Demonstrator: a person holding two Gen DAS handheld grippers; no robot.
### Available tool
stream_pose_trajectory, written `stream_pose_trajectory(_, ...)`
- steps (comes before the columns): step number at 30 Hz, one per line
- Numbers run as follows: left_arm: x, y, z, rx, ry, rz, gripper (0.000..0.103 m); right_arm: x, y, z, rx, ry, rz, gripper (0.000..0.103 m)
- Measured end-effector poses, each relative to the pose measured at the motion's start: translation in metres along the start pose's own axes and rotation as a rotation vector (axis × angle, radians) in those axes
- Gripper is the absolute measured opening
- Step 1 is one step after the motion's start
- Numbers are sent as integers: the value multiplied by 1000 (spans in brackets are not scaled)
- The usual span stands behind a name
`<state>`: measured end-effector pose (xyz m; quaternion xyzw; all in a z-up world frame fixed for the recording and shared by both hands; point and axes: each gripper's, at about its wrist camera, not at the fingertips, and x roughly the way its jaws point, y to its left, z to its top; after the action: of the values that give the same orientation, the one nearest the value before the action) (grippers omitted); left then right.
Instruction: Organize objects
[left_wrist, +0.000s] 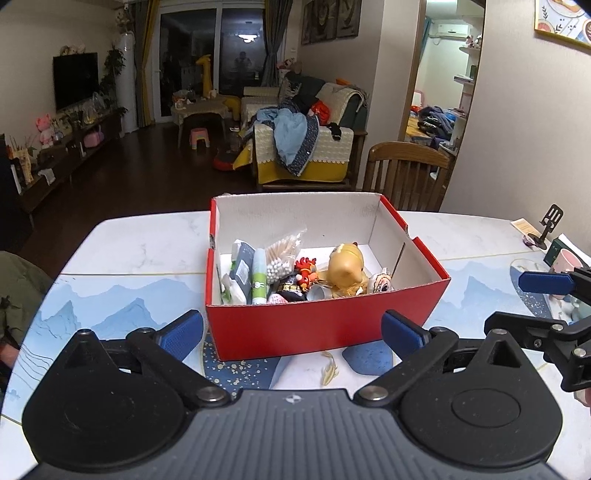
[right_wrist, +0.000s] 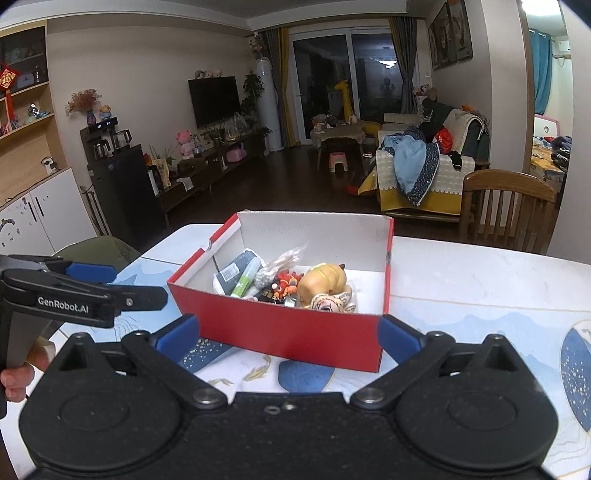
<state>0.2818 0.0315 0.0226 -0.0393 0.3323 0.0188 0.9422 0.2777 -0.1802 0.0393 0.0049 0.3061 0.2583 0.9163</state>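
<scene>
The red box (left_wrist: 325, 325) sits in the middle of the tabletop (left_wrist: 140, 251), open at the top, and every small item in view lies inside it: a yellow figurine (left_wrist: 347, 269), a red toy (left_wrist: 306, 273), a bag of cotton swabs (left_wrist: 280, 258), a green-capped tube (left_wrist: 259, 277) and a grey packet (left_wrist: 242, 266), crowded toward the near wall. The left hand-held gripper (left_wrist: 293, 330) and the right hand-held gripper (right_wrist: 288, 330) both stand fully open just in front of the box, holding nothing. The sorting looks nearly or wholly done. If the box is to be shifted next, take it by two opposite walls, one gripper each side, and keep it level. Grip low on the cardboard, since thin walls buckle under a pinch near the rim.
</scene>
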Motion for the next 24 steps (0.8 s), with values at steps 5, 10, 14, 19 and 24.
stream_pose_trajectory(5, -4, -2, -2, -5, 3, -4, 103, -3, 0, -5, -1, 5, -3, 103)
stream_pose_trajectory(10, -5, -5, -4, 4, 3, -2, 103, -5, 2, -7, -4, 5, 0, 103)
stream_pose_trajectory(14, -9, -6, -5, 14, -16, -6, 103, -6, 1, -10, 3, 3, 3, 103)
stream_pose_trajectory(19, -12, -10, -4, 31, -30, 0, 103, -7, 1, -10, 0, 3, -3, 103)
stream_pose_trajectory(24, -13, -10, -5, 32, -28, -2, 103, -9, 0, -11, 9, 5, -2, 103)
